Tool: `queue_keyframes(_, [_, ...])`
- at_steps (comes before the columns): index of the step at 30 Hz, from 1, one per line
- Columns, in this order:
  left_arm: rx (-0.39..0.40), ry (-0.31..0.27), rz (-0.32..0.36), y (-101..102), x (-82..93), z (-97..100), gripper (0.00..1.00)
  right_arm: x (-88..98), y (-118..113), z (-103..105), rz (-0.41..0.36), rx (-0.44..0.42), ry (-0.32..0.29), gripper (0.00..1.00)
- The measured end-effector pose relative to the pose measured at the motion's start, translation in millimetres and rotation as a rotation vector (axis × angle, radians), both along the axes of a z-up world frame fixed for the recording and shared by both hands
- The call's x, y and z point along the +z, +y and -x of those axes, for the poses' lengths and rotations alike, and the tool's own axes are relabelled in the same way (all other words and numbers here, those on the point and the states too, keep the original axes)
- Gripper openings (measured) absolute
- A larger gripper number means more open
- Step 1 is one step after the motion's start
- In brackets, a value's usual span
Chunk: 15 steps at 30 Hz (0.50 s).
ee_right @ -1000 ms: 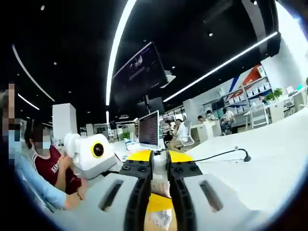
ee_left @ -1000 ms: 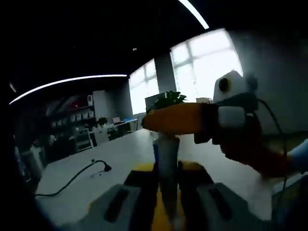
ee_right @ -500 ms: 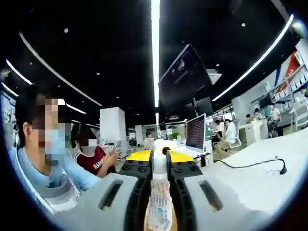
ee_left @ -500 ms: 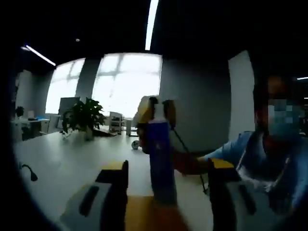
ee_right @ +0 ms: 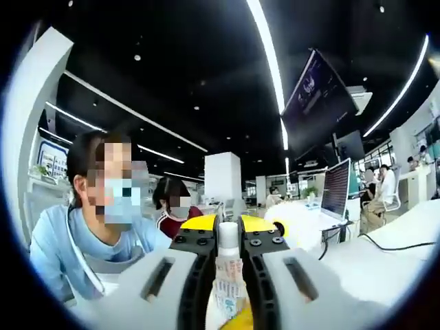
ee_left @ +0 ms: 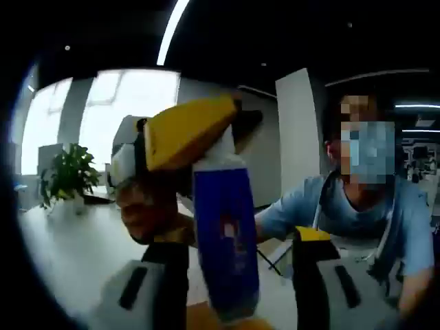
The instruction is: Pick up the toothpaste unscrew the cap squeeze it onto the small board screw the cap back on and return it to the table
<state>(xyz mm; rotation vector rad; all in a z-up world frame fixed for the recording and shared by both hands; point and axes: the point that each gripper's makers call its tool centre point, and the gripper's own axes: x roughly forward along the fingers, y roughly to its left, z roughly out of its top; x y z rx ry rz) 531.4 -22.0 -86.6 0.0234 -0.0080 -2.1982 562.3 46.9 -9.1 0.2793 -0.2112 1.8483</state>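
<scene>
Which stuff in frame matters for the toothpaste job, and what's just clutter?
Job:
- toothpaste tube, blue, upright
- its white cap
- right tool, shut on the cap end
- left tool, jaws apart either side of the tube
- table

Clutter:
- potted plant
- monitor
- black cable
- hanging screen

Both views close — toothpaste tube (ee_left: 225, 237) shared

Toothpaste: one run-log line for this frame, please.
stage: cap end gripped | toothpaste: held in air, upright in left gripper view | right gripper: shut on toothpaste cap end | left gripper: jaws apart around tube
</scene>
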Motion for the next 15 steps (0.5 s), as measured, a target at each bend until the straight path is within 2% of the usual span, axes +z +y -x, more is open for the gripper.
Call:
queue_keyframes(1, [0.040, -0.015, -0.033, -3, -4.0, -3.9, 0.34, -2.6, 0, -1, 0.004, 0.003, 0.003, 0.11])
queue_keyframes(2, [0.064, -0.025, -0.083, -2, -9.8, -4.5, 0.31, -5.2, 1, 3, -0.002, 0.038, 0.015, 0.11])
queue_keyframes(3, [0.078, 0.005, -0.094, -2, -7.9, -5.0, 0.29, -5.7, 1, 6, -0.011, 0.057, 0.010, 0.11])
queue_keyframes(4, [0.075, 0.060, -0.111, 0, -7.1, -2.2, 0.29, -7.5, 3, 6, -0.016, 0.062, 0.018, 0.11])
queue_keyframes(6, [0.093, 0.101, -0.157, 1, -10.9, -4.2, 0.28, -16.1, 9, 7, 0.014, 0.037, 0.003, 0.11])
queue_keyframes(8, [0.118, 0.081, -0.137, 2, -11.6, -9.0, 0.27, -20.6, 12, 6, 0.028, 0.037, 0.004, 0.11])
queue_keyframes(10, [0.161, 0.071, -0.112, 3, -10.5, -17.5, 0.26, -20.3, 10, 0, 0.007, 0.023, 0.007, 0.11])
queue_keyframes(12, [0.220, 0.124, -0.157, 4, -10.9, -30.2, 0.25, -20.4, 9, -11, -0.003, -0.018, 0.016, 0.11])
queue_keyframes(13, [0.262, 0.148, -0.158, 4, -8.7, -39.1, 0.25, -19.9, 7, -18, -0.010, -0.052, 0.030, 0.11])
queue_keyframes(14, [0.336, 0.157, -0.155, 3, -8.1, -53.2, 0.24, -17.2, 3, -30, -0.016, -0.088, 0.048, 0.11])
queue_keyframes(15, [0.374, 0.159, -0.156, 3, -9.2, -59.1, 0.24, -17.4, 1, -37, -0.018, -0.119, 0.052, 0.11])
